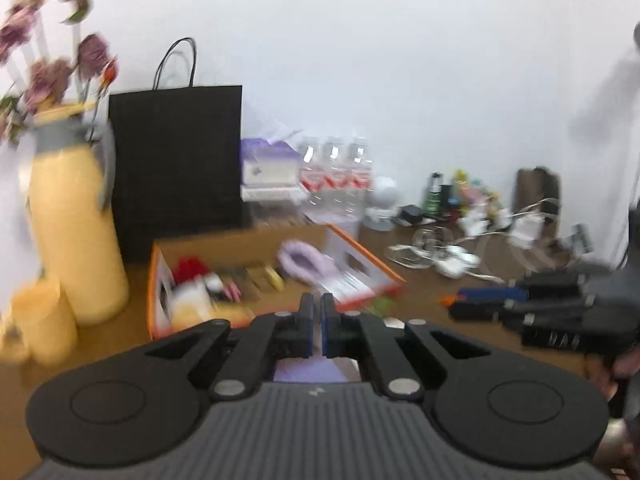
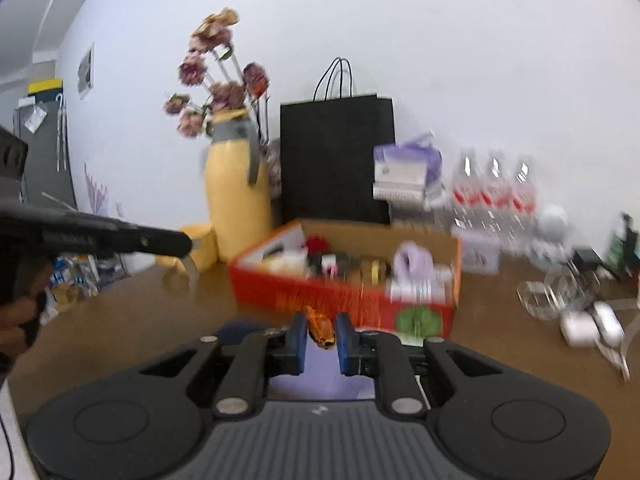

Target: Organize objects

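- My right gripper [image 2: 320, 334] pinches a small amber-orange object [image 2: 321, 330] between its pads, just short of the box; not yet stowed.
- My left gripper [image 1: 318, 320] is closed, empty.
- Orange cardboard box [image 2: 340, 300] already holds several items; loose clutter [image 2: 580, 304] remains on the table [image 2: 120, 320].

Orange box [image 2: 340, 300]; yellow vase [image 2: 238, 200]; black bag [image 2: 336, 160]; brown table [image 2: 120, 320]; amber-orange piece [image 2: 320, 330] between blue-padded fingers [image 2: 298, 340].

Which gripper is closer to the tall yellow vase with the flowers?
Left. The left gripper sits just right of the yellow vase. The right gripper, holding an orange thing, is farther right, beyond the box.
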Demonstrator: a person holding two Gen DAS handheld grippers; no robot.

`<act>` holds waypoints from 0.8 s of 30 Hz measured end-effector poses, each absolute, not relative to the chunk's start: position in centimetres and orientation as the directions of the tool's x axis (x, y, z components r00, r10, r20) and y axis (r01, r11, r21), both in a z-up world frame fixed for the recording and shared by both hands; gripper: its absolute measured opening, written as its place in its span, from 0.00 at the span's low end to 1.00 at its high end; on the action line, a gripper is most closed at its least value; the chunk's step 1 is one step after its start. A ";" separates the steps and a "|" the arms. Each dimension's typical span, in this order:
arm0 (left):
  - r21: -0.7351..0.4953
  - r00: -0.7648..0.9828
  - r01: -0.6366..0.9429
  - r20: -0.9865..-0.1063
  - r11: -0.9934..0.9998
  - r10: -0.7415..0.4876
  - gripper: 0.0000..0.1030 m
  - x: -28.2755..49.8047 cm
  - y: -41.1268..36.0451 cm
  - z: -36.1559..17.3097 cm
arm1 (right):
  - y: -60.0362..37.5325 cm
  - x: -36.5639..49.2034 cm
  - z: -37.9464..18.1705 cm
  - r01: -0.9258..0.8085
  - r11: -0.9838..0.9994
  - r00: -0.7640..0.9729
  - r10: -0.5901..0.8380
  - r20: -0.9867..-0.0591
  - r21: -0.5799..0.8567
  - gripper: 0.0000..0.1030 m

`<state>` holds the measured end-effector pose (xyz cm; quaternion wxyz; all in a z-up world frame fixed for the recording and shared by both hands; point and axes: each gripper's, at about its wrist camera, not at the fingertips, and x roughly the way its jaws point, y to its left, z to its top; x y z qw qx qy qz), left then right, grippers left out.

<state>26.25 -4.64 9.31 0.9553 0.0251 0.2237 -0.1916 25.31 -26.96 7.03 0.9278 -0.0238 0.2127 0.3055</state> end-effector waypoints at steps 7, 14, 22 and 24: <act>-0.104 0.745 0.286 -0.601 0.953 -0.289 0.04 46.0 -4.8 8.3 | -21.2 45.3 7.5 -0.518 0.824 0.633 0.549 -0.546 0.228 0.14; 0.026 0.683 0.210 -0.720 0.977 -0.128 0.05 57.6 -5.8 1.6 | -14.7 57.9 2.3 -0.423 0.872 0.570 0.468 -0.675 0.247 0.14; -0.089 0.669 0.239 -0.707 0.967 -0.230 0.34 58.6 -4.5 -0.2 | -13.4 60.5 -0.7 -0.378 0.894 0.565 0.430 -0.704 0.243 0.21; -0.089 0.682 0.241 -0.693 0.966 -0.234 0.38 57.8 -4.5 0.7 | -14.3 60.0 0.1 -0.365 0.892 0.571 0.440 -0.693 0.266 0.21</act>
